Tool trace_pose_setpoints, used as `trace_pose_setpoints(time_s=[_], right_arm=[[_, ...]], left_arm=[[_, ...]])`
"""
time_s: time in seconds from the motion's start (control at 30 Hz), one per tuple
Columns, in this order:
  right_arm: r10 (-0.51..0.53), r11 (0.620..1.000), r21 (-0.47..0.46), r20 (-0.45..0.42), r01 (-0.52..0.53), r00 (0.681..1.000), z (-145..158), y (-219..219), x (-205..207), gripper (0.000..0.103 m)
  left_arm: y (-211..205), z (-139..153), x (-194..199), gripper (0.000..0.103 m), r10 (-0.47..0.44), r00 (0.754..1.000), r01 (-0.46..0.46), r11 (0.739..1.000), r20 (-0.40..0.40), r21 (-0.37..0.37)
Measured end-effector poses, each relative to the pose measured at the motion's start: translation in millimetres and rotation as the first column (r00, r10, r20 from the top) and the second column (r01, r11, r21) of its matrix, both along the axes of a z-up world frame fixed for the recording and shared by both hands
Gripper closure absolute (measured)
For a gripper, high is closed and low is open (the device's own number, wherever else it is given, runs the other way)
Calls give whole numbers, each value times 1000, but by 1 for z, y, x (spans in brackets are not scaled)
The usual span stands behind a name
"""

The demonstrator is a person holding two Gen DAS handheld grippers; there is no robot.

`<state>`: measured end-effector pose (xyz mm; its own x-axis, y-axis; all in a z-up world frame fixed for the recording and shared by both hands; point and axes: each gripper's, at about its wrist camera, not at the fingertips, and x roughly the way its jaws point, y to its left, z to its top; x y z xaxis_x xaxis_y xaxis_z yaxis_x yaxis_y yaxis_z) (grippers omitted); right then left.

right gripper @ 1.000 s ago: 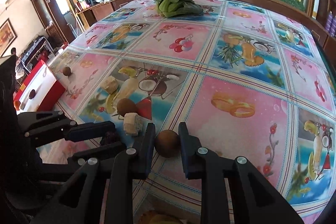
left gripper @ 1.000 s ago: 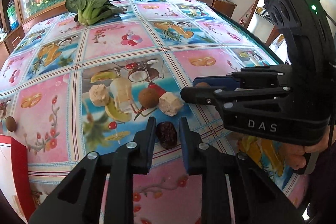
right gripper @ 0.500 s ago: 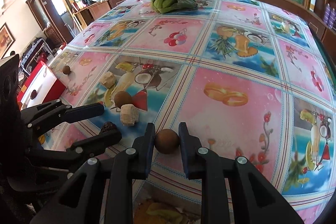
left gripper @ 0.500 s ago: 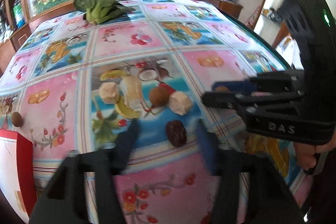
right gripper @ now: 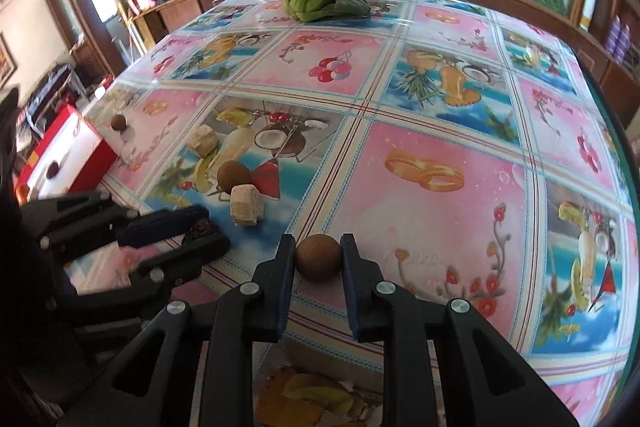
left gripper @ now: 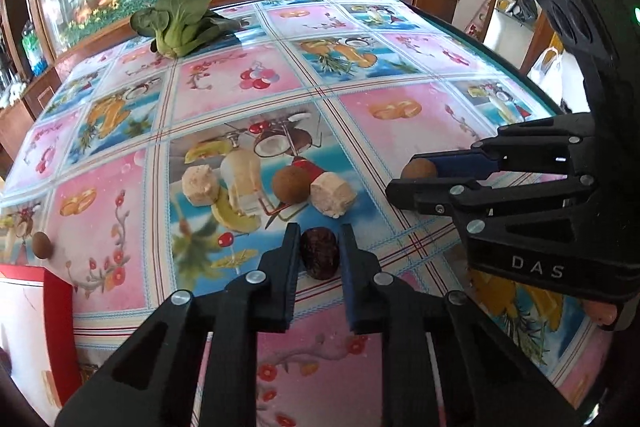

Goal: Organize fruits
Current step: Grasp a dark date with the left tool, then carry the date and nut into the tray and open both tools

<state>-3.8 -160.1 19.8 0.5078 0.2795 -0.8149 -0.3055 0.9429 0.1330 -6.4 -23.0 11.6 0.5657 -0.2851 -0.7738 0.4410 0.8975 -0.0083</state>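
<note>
My left gripper [left gripper: 319, 255] is shut on a dark red date [left gripper: 320, 254] low over the fruit-print tablecloth; from the right wrist view the left gripper [right gripper: 200, 231] shows at the left. My right gripper [right gripper: 319, 259] is shut on a round brown longan [right gripper: 319, 258]; it also shows in the left wrist view [left gripper: 418, 171]. Another brown longan [left gripper: 290, 184] lies between two pale beige chunks [left gripper: 332, 195] [left gripper: 200, 184]. A third longan [left gripper: 42, 245] lies by the red and white box [left gripper: 28, 307].
A bunch of green bok choy [left gripper: 182, 19] lies at the far edge of the table. The red and white box [right gripper: 64, 155] holds a dark fruit [right gripper: 53, 170]. The table's near edge runs just under both grippers. A wooden ledge and shelves ring the table.
My left gripper opened half a second ago and has now closed again on the date. My right gripper has kept its grip on the longan and shifted slightly.
</note>
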Motion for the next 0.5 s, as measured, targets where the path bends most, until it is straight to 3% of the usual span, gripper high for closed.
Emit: trace_pose_setpoints(time_s=[0.07,0.17,0.23,0.5], right_arm=[[-35,999,37,-1,35,999,2,0,-4,82],[-58,993,102,31,55,998,12,3,-17,82],[-59,989,141,68,49,996,21,12,-29,82],[59,980,175,173,-90,983,61,101,-60,82]], left_arm=[[-2,1,-4,83,6,1000,-6,1000,9,19],[3,7,-13,83,17,1000,-17,1000,-8,-17],[11,19,-26,83,26,999,-26,1000,25,-15],[71,72,-70,83,117,985,-109,992,127,-69]])
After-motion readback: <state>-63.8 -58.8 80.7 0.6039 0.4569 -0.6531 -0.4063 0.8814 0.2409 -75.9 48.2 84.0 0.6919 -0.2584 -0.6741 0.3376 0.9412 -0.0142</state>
